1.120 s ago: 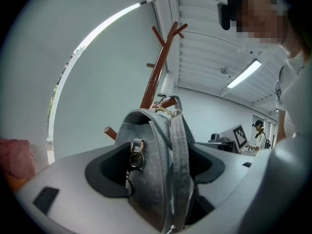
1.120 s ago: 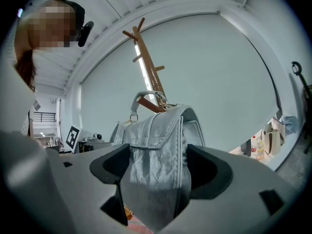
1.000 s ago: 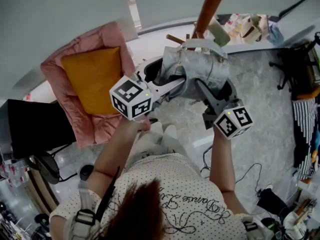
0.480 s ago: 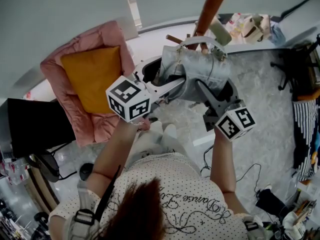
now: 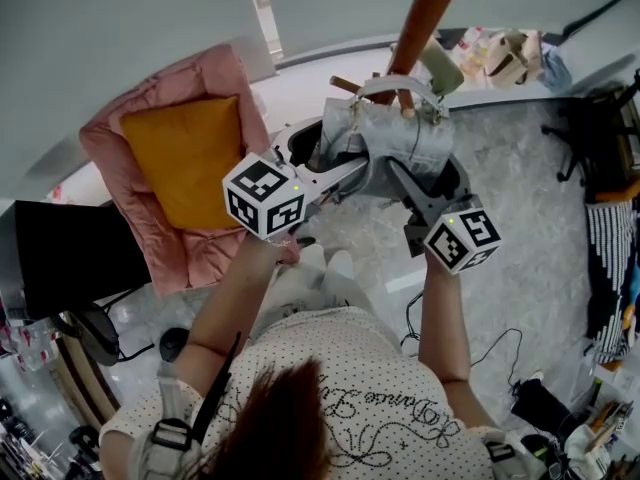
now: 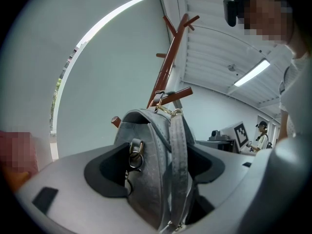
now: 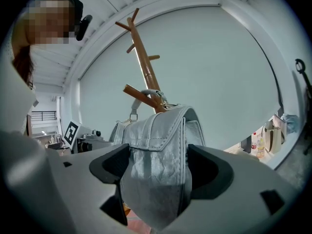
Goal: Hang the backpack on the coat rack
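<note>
While left gripper (image 6: 155, 174) and right gripper (image 7: 158, 174) pinch the creased grey backpack (image 5: 395, 138), its arched handle (image 5: 375, 84) seems pegged.

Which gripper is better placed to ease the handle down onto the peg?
Left gripper, probably: it clamps the backpack right under the handle looped over the peg. The right gripper clamps the flap side, farther off.

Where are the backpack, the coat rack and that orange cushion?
backpack (image 5: 400, 136): head view, on its grey body.
coat rack (image 5: 425, 3): head view, on its brown pole.
orange cushion (image 5: 185, 158): head view, on its middle.
</note>
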The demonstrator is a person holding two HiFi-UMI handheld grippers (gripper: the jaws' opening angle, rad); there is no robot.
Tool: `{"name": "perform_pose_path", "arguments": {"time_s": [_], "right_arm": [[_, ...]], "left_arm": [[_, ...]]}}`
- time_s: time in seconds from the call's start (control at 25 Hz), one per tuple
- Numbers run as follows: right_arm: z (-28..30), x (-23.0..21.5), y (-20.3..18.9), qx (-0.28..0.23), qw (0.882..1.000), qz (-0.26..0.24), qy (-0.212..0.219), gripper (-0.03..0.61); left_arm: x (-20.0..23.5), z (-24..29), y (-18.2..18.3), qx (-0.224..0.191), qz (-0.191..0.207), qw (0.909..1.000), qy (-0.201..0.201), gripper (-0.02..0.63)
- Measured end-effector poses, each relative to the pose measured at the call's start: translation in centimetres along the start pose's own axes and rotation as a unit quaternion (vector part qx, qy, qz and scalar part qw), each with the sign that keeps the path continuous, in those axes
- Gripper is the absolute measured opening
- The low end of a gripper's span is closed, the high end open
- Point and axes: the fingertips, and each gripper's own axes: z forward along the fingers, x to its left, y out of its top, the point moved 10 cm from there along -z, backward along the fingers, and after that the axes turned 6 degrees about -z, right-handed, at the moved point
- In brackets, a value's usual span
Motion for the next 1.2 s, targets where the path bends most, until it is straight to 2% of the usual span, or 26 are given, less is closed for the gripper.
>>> {"name": "perform_pose_path", "arguments": {"time_s": [0.28,0.68,1.2], "right_arm": [[1.1,-0.9,-0.5,0.010,1.000,0.000,0.002,0.376],[1.2,-1.1,-0.9,0.003,1.000,-0.009,0.007,0.377],[1.0,-0.5,-0.7,0.024,0.999,-0.044,0.008,0.410]], "left_arm": [[1.0,0.7,-0.4,0.012,-0.008,0.9999,0.008,0.344],[1.2,0.8,-0.6,0.011,0.007,0.9999,0.003,0.344],[0.8,0.1,-1.0,0.006,0.013,0.9998,0.014,0.360]]}}
